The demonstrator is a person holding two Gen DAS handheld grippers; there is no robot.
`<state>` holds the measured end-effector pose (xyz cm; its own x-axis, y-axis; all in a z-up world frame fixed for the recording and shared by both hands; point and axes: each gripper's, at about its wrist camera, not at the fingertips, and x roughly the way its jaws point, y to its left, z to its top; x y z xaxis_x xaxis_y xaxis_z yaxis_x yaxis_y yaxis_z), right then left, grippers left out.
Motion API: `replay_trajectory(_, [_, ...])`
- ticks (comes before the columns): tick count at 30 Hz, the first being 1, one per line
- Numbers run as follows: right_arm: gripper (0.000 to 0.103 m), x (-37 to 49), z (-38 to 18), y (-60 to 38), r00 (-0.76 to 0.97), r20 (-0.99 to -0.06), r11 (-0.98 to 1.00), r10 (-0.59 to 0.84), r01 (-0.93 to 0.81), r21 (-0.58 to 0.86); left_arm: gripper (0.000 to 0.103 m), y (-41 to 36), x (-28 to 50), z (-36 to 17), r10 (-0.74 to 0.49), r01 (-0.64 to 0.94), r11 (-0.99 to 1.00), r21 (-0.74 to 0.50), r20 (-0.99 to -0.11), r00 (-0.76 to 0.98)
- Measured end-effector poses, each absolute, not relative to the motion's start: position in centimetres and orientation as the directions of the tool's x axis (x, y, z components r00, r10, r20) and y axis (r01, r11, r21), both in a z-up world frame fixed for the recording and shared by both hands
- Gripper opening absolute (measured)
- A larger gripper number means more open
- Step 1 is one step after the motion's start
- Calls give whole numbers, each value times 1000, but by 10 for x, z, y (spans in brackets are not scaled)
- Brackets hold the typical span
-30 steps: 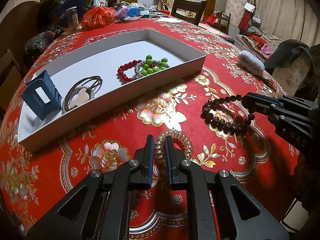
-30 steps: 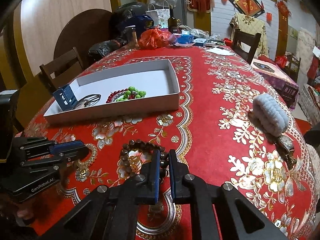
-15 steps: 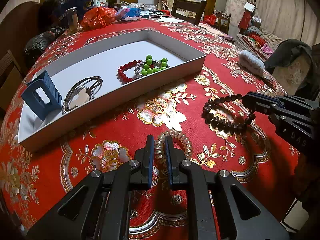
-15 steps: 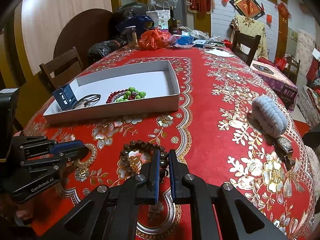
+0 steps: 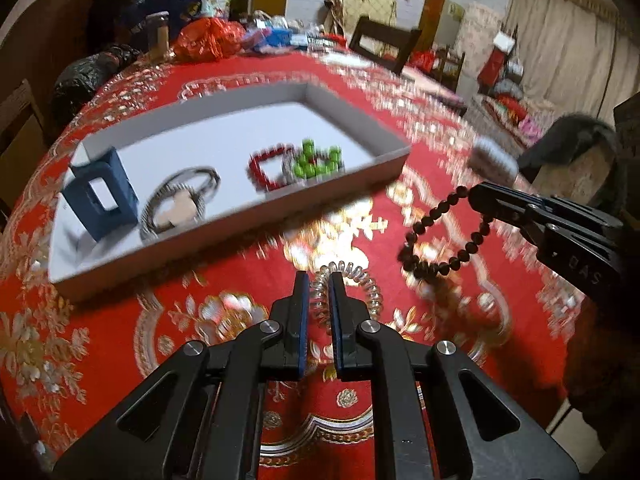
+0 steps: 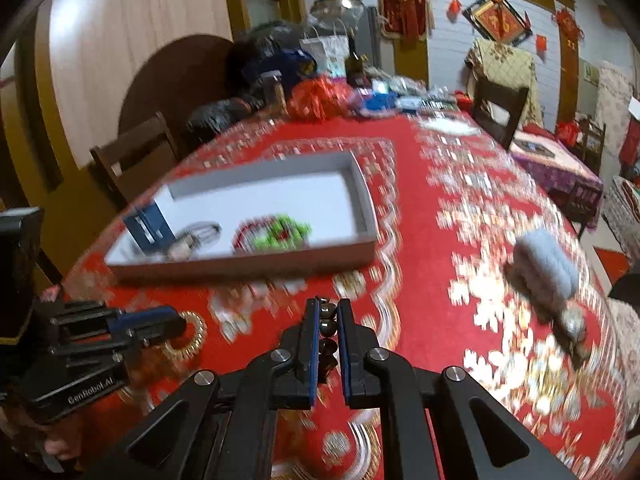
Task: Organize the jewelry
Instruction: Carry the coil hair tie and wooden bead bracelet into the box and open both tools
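Observation:
My left gripper (image 5: 319, 280) is shut on a clear spiral hair tie (image 5: 352, 292), lifted off the red tablecloth; it also shows in the right wrist view (image 6: 188, 336). My right gripper (image 6: 328, 306) is shut on a dark bead bracelet (image 6: 326, 320), which hangs in the air from its fingers in the left wrist view (image 5: 440, 236). The white tray (image 5: 240, 216) lies ahead of both grippers. It holds a blue clip (image 5: 104, 196), dark hair rings (image 5: 180, 200), a red bead bracelet (image 5: 264, 168) and a green bead bracelet (image 5: 316, 160).
A fluffy pale scrunchie (image 6: 544, 264) and a wristwatch (image 6: 572, 328) lie on the cloth to the right. Bags, a bottle and clutter (image 6: 320, 92) crowd the table's far end. Chairs (image 6: 132, 156) stand around the table.
Both grippers have lifted off the table with their loads. The bead bracelet now hangs in the air, and the hair tie is raised. Both views are motion-blurred.

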<state>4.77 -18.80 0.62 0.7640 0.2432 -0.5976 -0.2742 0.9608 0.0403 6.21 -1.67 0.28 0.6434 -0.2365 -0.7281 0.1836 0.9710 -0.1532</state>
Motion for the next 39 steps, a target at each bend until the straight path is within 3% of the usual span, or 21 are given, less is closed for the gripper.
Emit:
replay_trajectory(8, [8, 70, 54, -167, 787, -540, 944, 298, -327, 44, 8, 14, 87, 40, -220, 132, 974, -181, -661, 718])
replay_trajectory(15, [8, 107, 73, -137, 777, -535, 931, 332, -361, 52, 8, 37, 136, 34, -117, 29, 990, -140, -678, 725])
replay_trajectory(23, [8, 153, 58, -103, 710, -594, 918, 377, -370, 140, 8, 52, 169, 2, -17, -62, 995, -80, -736, 676])
replay_trajectory(32, [8, 197, 1, -118, 648, -699, 951, 302, -253, 176, 8, 53, 166, -16, 0, -79, 995, -69, -754, 657])
replay_trajectory(39, [10, 200, -17, -141, 612, -731, 953, 302, -209, 219, 12, 51, 165, -16, 9, -90, 994, -68, -753, 658])
